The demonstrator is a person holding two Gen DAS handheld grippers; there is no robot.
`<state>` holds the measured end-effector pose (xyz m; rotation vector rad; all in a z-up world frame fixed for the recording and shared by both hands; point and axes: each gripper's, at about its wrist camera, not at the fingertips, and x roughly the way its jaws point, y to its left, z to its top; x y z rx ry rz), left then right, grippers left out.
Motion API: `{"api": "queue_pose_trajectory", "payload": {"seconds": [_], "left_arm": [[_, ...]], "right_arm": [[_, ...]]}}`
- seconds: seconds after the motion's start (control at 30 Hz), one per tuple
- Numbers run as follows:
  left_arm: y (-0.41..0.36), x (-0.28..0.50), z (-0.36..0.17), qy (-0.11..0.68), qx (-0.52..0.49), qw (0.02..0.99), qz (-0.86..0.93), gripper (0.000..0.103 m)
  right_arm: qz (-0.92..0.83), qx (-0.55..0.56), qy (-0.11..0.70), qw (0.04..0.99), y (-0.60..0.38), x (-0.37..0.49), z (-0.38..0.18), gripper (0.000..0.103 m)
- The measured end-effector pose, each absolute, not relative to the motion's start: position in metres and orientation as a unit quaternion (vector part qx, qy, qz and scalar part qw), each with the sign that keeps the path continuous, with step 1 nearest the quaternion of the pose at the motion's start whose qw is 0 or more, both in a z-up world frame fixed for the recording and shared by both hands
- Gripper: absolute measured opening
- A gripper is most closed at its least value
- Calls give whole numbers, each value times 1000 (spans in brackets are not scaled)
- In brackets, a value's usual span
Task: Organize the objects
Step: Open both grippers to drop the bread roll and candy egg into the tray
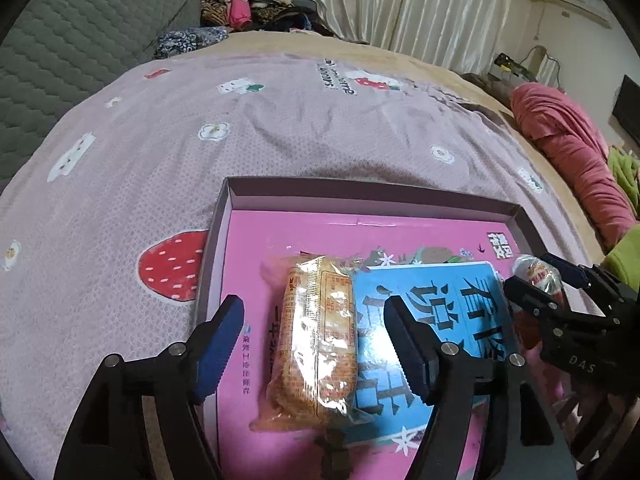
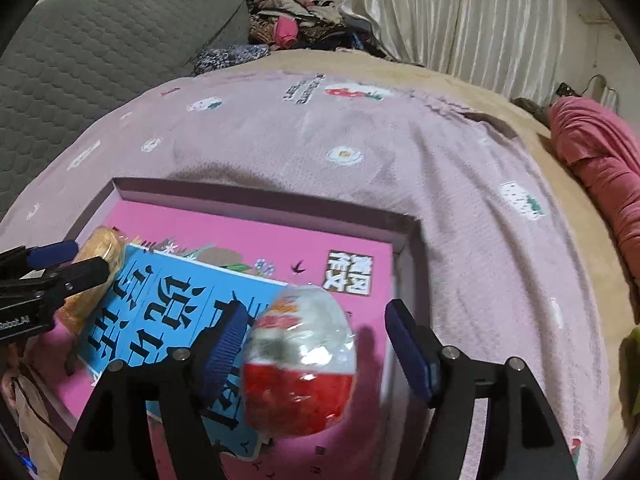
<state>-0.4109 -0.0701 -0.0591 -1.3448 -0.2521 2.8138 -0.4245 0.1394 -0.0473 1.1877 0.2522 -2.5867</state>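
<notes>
A shallow pink box (image 1: 400,200) (image 2: 248,196) lies on the bed. In it lies an orange snack packet (image 1: 320,340), which also shows in the right wrist view (image 2: 96,252). My left gripper (image 1: 316,344) is open, its jaws on either side of the packet without touching. A red and white egg in clear wrap (image 2: 300,364) sits between the open jaws of my right gripper (image 2: 320,344), close to the left pad (image 2: 224,344), apart from the right pad. In the left wrist view the egg (image 1: 536,272) shows at the right gripper's tips (image 1: 540,280).
A blue panel with large dark characters (image 1: 432,320) (image 2: 168,312) covers the box floor. A pinkish bedspread (image 1: 240,140) surrounds the box. A red blanket roll (image 1: 576,152) lies at right, a grey headboard (image 1: 72,40) at left, clothes (image 1: 248,0) behind.
</notes>
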Motion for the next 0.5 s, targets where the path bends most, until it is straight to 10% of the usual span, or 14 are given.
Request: {"api": "queue_pose_trajectory", "payload": {"seconds": [0.5], "left_arm": [[-79, -338, 23, -83, -333, 2, 939, 94]], "right_arm": [[-938, 307, 55, 150, 156, -349, 43, 91]]}}
